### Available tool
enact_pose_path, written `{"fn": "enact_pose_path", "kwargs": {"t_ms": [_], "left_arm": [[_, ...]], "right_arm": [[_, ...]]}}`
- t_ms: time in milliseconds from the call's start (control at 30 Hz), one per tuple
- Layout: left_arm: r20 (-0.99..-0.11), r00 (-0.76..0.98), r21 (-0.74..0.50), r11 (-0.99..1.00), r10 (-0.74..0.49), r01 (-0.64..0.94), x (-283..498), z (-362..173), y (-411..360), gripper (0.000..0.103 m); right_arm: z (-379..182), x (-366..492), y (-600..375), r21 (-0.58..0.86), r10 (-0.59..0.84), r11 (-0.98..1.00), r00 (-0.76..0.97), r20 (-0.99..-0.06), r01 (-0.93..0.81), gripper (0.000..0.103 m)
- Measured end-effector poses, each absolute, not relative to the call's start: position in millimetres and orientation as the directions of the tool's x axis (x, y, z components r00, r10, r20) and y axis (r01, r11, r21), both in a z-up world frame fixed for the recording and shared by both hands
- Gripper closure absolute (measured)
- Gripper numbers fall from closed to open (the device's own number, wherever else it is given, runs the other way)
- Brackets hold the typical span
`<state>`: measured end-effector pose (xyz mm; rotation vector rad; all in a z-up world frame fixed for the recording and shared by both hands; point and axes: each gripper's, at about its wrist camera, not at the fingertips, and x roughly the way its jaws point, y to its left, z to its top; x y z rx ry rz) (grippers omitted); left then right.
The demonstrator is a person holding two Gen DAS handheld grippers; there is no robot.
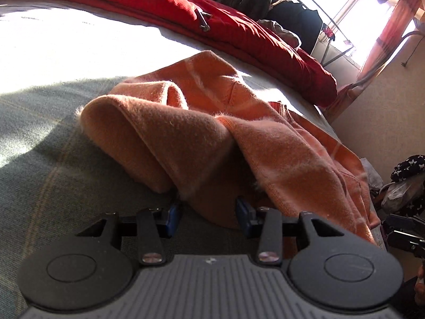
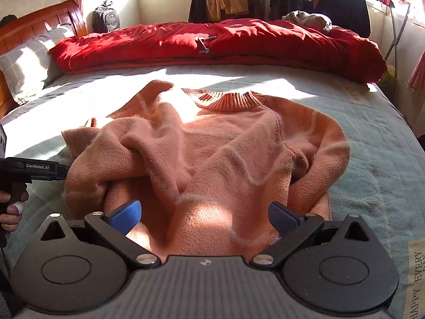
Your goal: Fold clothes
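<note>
An orange fuzzy sweater [image 2: 212,146] lies rumpled on the bed, collar toward the far side and its left part folded over the middle. In the left wrist view the sweater [image 1: 199,138] bunches in thick folds right in front of my left gripper [image 1: 209,211]. That gripper's jaws stand partly apart with the sweater's edge between them, and the pads do not visibly press on it. In the right wrist view the left gripper [image 2: 62,171] meets the sweater's left edge, held by a hand [image 2: 12,212]. My right gripper [image 2: 204,212] hovers wide open over the sweater's near part, holding nothing.
A pale blue-grey bedsheet [image 2: 372,159] covers the bed. A red quilt [image 2: 212,45] lies along the far side and a pillow [image 2: 26,61] rests by the wooden headboard [image 2: 39,24]. A rack of dark clothes [image 2: 345,2] and a backpack [image 2: 105,18] stand behind the bed.
</note>
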<state>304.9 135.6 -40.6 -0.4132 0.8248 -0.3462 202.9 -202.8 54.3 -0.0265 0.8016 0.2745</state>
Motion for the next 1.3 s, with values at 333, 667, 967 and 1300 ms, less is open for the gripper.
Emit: {"fn": "enact_pose_path", "kwargs": {"t_ms": [333,667,967,1300], "left_arm": [[-0.540,0.677,-0.488,0.841,-0.501,0.233,305,-34,121,0.062],[-0.523,0.727,-0.536,0.835,-0.445,0.126,313,-37,130,0.100],[-0.537,0.826,-0.330,0.944,-0.171,-0.019,291,9,187,0.100],[-0.543,0.838,-0.216,0.956,0.052,-0.199,283,38,271,0.100]], "right_arm": [[59,193,-200,0.079,0.255,0.957,0.682,-0.685,-0.278,0.000],[54,199,-198,0.094,0.259,0.958,0.673,-0.692,-0.272,0.000],[54,210,-203,0.097,0.246,0.964,0.685,-0.686,-0.249,0.000],[51,224,-205,0.104,0.243,0.966,0.686,-0.686,-0.238,0.000]]}}
